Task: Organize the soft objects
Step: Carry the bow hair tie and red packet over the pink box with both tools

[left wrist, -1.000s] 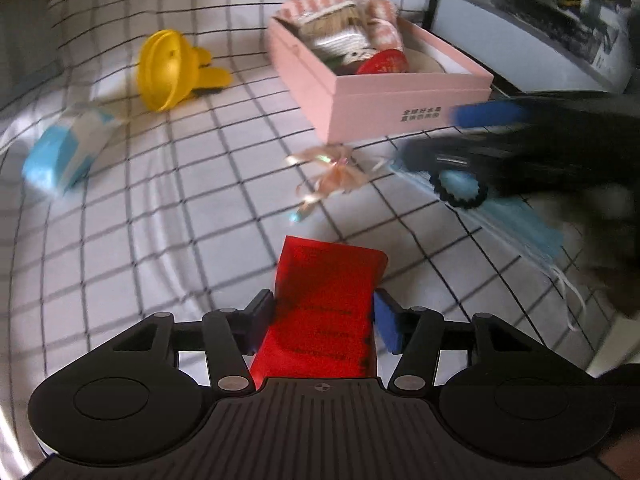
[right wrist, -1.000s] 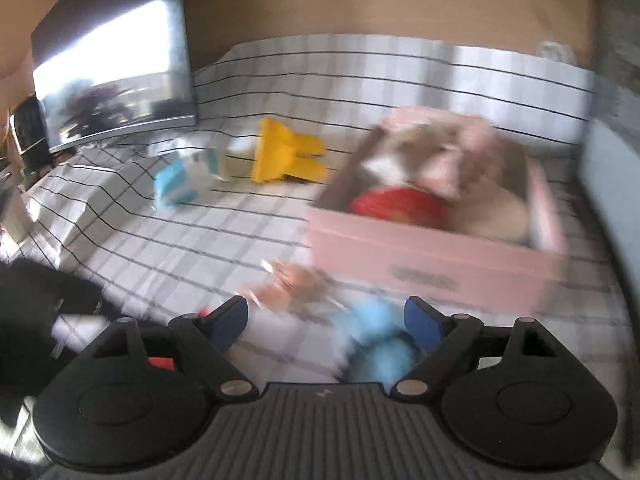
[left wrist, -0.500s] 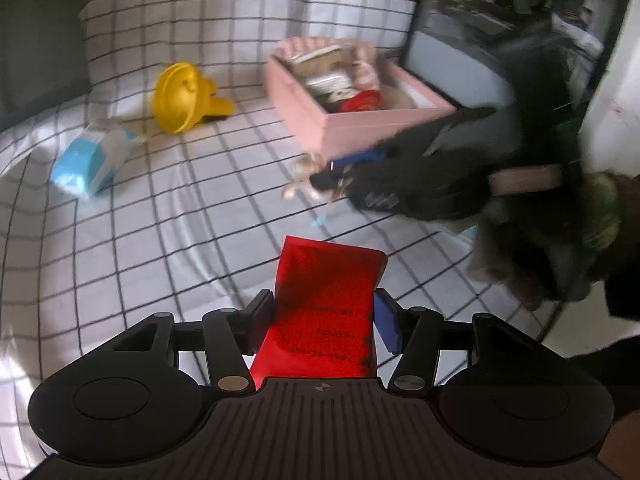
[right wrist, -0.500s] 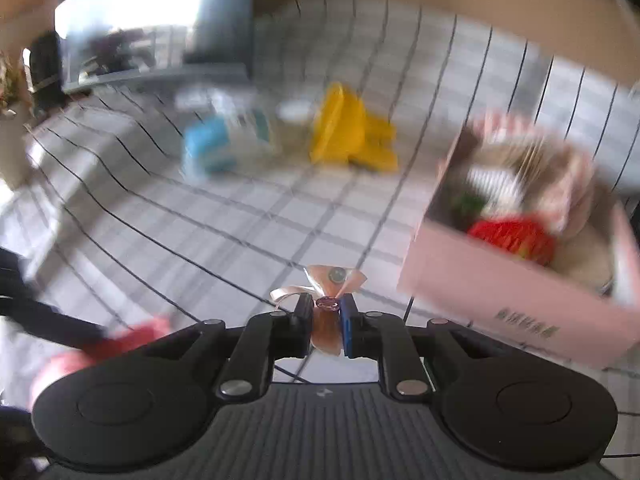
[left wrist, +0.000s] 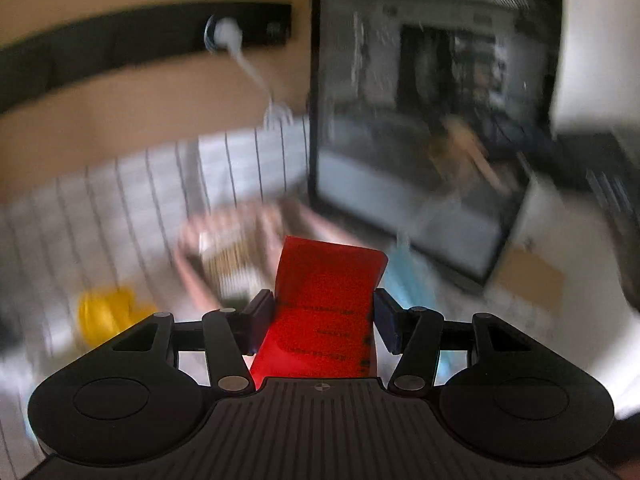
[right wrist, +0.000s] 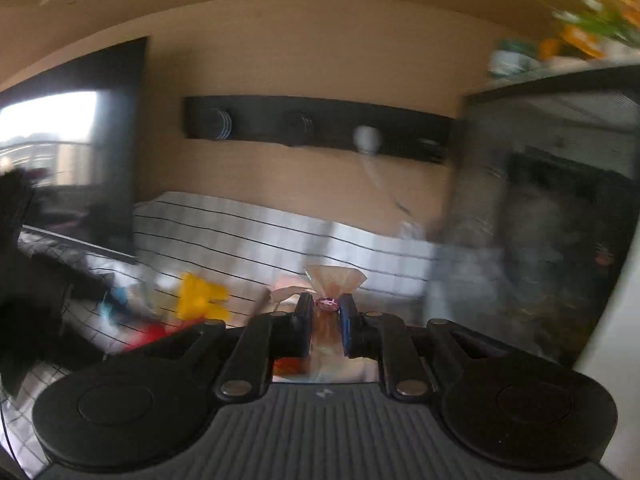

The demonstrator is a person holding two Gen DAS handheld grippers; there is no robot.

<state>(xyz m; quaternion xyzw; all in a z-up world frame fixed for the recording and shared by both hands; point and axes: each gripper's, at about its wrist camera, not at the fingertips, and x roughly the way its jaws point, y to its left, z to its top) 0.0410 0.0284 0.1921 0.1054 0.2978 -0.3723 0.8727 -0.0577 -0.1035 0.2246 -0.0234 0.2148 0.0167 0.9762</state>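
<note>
**Both grippers loaded and lifted; the pink box lies ahead and below the left fingers**

The left gripper [left wrist: 323, 316] pinches a red foil packet [left wrist: 326, 300] by its two side edges. The packet's long axis runs straight forward between the fingers, and its free end rises past the tips, slightly curled. Directly beyond and below that free end, blurred, is the pink box [left wrist: 224, 248], already holding some items. Judging by this, the left gripper is the nearer one to the box, which sits just left of the finger line.

The right gripper [right wrist: 326, 320] is closed on a small peach ribbon bow [right wrist: 334, 280] with a pink gem at its knot. The bow fans upward above the tips. In the right wrist view the box cannot be made out clearly; only a pale pink smear shows just left of the tips.

To the left of both sets of fingers lies a yellow funnel [left wrist: 106, 312] on the checked cloth [left wrist: 132, 200]. To the right stands a dark monitor [left wrist: 436, 120], close to the box's far side. Open room for lowering seems to be forward and slightly left; the monitor's edge limits any swing right.
</note>
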